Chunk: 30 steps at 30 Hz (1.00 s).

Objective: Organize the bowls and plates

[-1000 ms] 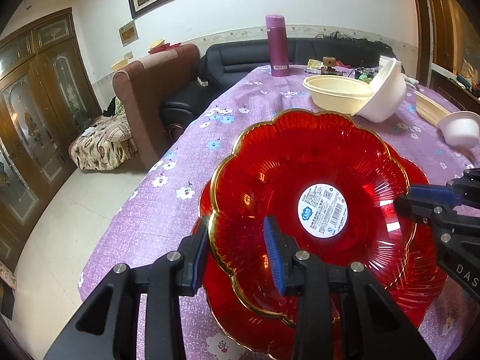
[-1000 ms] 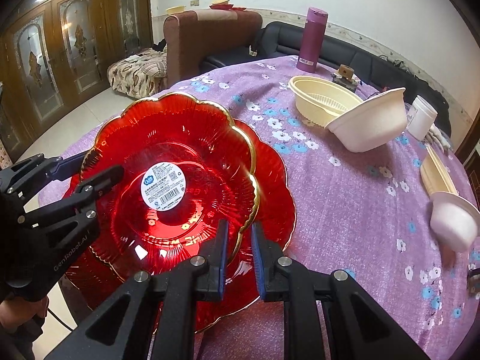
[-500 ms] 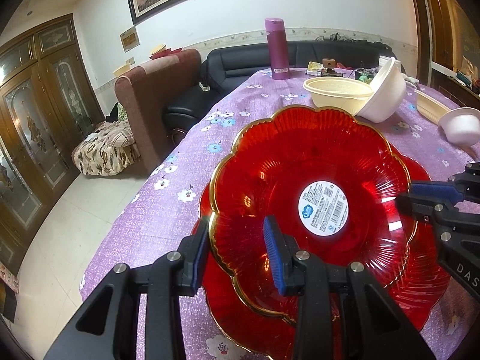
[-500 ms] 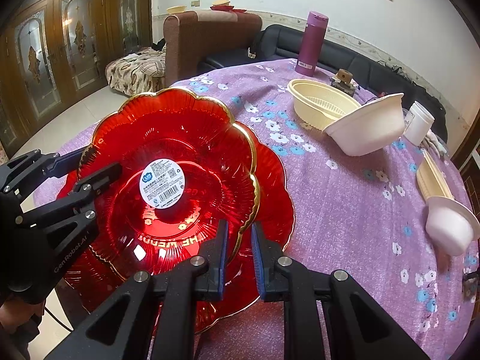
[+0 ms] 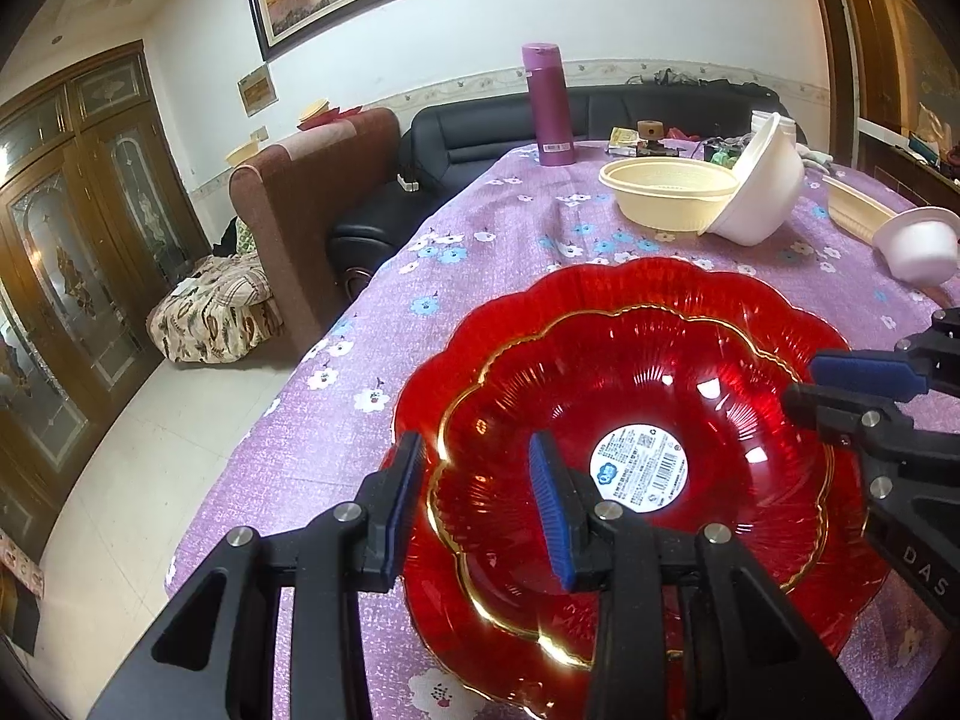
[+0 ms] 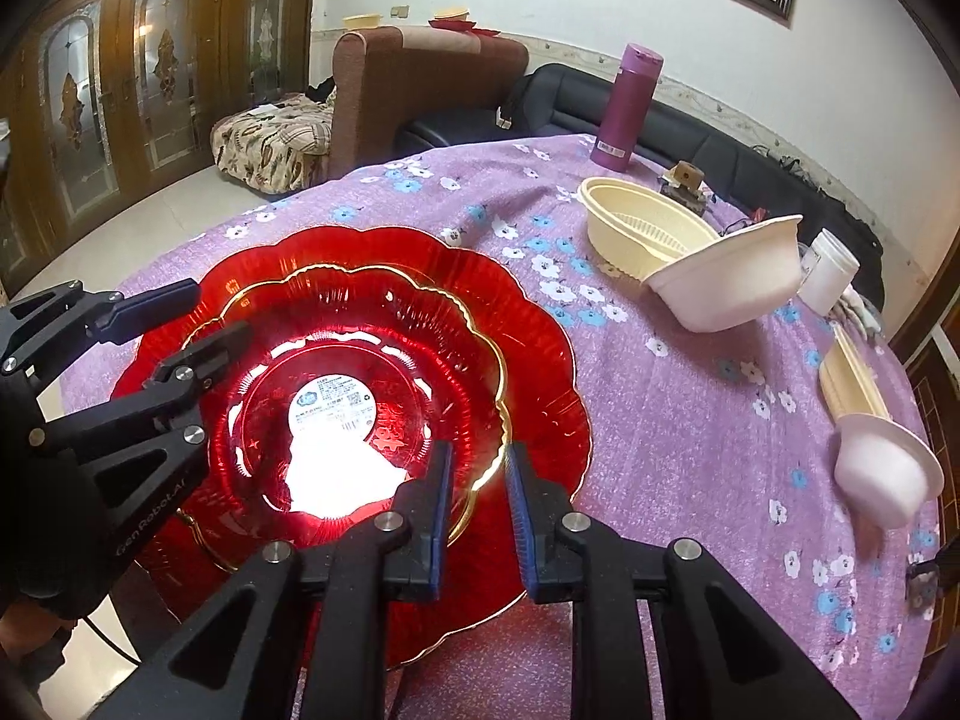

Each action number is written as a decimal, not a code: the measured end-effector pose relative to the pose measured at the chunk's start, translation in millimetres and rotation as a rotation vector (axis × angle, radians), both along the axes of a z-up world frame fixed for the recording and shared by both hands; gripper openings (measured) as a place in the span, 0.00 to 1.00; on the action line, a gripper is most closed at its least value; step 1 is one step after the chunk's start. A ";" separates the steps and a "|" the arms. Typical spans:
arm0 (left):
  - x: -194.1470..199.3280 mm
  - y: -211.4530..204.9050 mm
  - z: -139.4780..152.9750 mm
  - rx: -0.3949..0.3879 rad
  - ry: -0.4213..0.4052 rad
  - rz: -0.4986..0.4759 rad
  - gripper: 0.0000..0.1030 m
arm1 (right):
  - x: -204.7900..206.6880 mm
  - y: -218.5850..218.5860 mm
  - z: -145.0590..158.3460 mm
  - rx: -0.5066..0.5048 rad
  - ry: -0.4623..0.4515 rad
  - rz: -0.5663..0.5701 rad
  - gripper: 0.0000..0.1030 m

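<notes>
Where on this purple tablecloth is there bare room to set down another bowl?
Free: the cloth between the stacked red scalloped plates and the small white bowl, and left of the magenta flask. Crowded: around the cream basket and tilted white bowl.

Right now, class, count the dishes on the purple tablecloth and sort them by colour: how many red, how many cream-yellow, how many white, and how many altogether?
Red plates: 2, the smaller plate nested in the larger plate
Cream-yellow dishes: 2, the basket bowl and a tray
White bowls: 2, a big bowl and a small bowl
Total: 6
</notes>
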<state>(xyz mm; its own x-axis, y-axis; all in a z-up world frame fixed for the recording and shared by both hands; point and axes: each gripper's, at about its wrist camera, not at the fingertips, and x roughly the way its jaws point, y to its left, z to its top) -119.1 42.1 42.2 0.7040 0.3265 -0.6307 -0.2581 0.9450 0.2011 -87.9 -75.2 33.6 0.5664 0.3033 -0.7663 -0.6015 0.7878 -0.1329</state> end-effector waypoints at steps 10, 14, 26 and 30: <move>-0.2 0.5 -0.9 -0.001 -0.001 0.000 0.34 | -7.0 0.5 5.3 -0.024 -0.057 0.003 0.20; -0.1 0.4 -0.9 -0.001 -0.002 0.000 0.34 | -9.6 0.0 7.5 -0.028 -0.074 0.003 0.20; -2.1 -7.8 5.3 0.018 -0.013 -0.013 0.35 | -19.8 -3.0 17.2 -0.052 -0.152 -0.002 0.20; -3.9 -12.8 8.1 0.024 -0.018 -0.020 0.35 | -23.7 -5.4 20.7 -0.063 -0.185 -0.007 0.20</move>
